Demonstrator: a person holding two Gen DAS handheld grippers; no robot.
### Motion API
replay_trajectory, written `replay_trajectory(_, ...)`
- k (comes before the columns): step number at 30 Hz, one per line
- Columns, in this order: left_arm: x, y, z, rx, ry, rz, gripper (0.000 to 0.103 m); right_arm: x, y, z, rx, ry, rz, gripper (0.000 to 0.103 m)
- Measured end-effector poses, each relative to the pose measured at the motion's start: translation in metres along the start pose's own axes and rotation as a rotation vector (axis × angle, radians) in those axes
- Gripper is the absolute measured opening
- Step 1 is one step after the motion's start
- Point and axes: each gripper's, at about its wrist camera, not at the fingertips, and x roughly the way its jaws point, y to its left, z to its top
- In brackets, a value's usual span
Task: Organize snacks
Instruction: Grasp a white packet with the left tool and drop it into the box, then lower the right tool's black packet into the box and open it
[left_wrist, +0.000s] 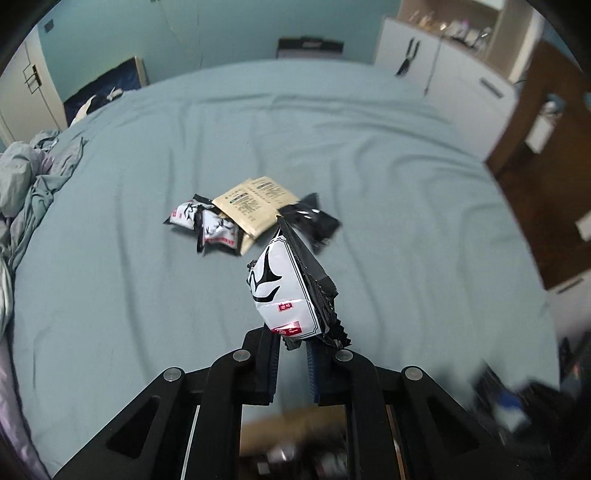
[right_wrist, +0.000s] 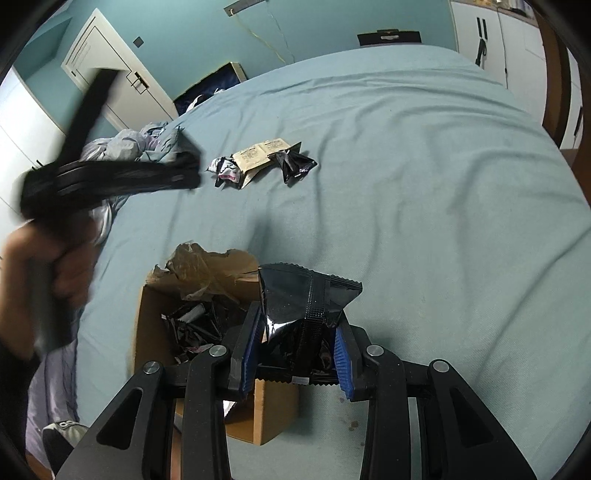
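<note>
My left gripper is shut on the lower edge of a white and black snack packet, held upright above the blue bedsheet. Beyond it on the bed lies a small pile: two white packets, beige sachets and a black packet. My right gripper is shut on a shiny black snack packet, just right of an open cardboard box holding several dark packets. In the right wrist view the left gripper shows blurred at the left, in a person's hand.
Crumpled grey bedding is heaped at the bed's left side. White cupboards and a brown wooden door stand to the right. Torn brown paper sticks out of the box. A shoe lies on the floor at lower left.
</note>
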Motion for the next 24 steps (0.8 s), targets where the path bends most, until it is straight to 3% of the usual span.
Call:
replay_trajectory(4, -0.038, -0.017, -0.045, 0.027, -0.043, -0.038, 0.012, -0.003, 0.008, -0.007, -0.015, -0.008, -0.012, 0.033)
replay_trajectory(10, -0.035, -0.043, -0.106, 0.130, -0.047, -0.059, 0.016, -0.006, 0.025, -0.013, -0.073, -0.025, -0.033, 0.033)
replay_trajectory(13, -0.020, -0.045, -0.124, 0.150, -0.061, 0.014, 0.020, -0.007, 0.030, -0.017, -0.092, -0.037, -0.027, 0.033)
replay_trajectory(14, -0.016, -0.044, -0.125, 0.153, -0.065, 0.046, 0.024, -0.007, 0.031, -0.018, -0.097, -0.041, -0.024, 0.033)
replay_trajectory(16, -0.014, -0.039, -0.125, 0.150, -0.073, 0.094, 0.057, -0.005, 0.033, -0.020, -0.112, -0.049, -0.023, 0.033)
replay_trajectory(19, -0.024, -0.032, -0.125, 0.115, -0.135, 0.127, 0.085, -0.003, 0.038, -0.024, -0.154, -0.058, -0.037, 0.033)
replay_trajectory(22, -0.035, -0.020, -0.124, 0.045, -0.181, 0.123, 0.085, 0.001, 0.045, -0.028, -0.201, -0.056, -0.044, 0.033)
replay_trajectory(24, -0.035, -0.017, -0.122, 0.041, -0.193, 0.161, 0.085, 0.002, 0.049, -0.031, -0.224, -0.055, -0.039, 0.033)
